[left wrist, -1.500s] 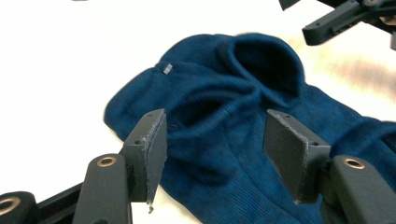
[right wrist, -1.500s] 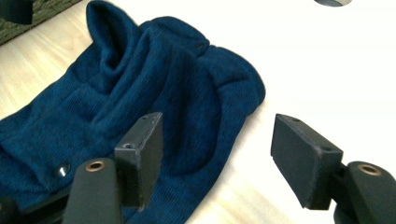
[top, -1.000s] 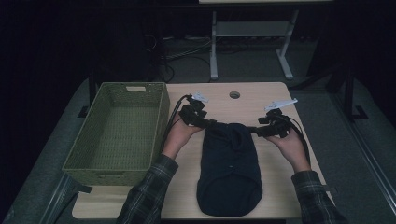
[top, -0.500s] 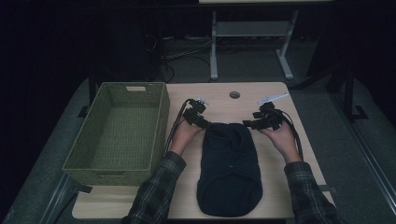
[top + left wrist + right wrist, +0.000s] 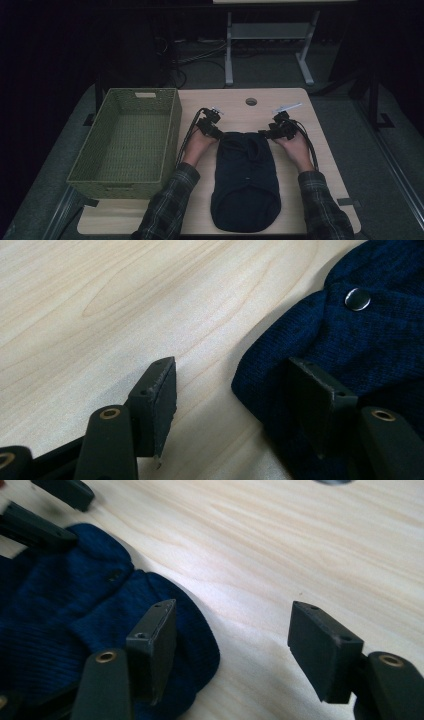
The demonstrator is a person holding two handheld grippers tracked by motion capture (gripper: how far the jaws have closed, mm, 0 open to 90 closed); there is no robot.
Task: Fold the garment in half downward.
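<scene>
Nearest the person, two plaid sleeves (image 5: 170, 205) come in over the near edge of the table (image 5: 300, 105). Between the forearms lies a dark blue knit garment (image 5: 245, 187), folded into a long shape running from the near edge toward the middle, flat on the wood.

At its far end, each hand sets a hand-held gripper at a corner. The left hand-held gripper (image 5: 235, 390) has its jaws apart: one pad rests over the knit beside a metal snap (image 5: 357, 299), the other over bare wood, so the garment's edge lies between them, not yet pinched. The right hand-held gripper (image 5: 235, 635) is likewise spread, one jaw over the rounded corner of the cloth, the other over bare table. Nothing is clamped on either side.

Judgement: the step in hand is taking hold of the two far corners. The next move calls for both sets of jaws to close on the cloth edge together, low enough to catch the folded layers, before any lift or fold.

Both wrists lie low, palms down, hands angled inward toward each other.

Left of the garment stands a green woven basket (image 5: 172, 127), with nothing visible inside. Beyond the hands, a round hole (image 5: 251, 101) in the table.
</scene>
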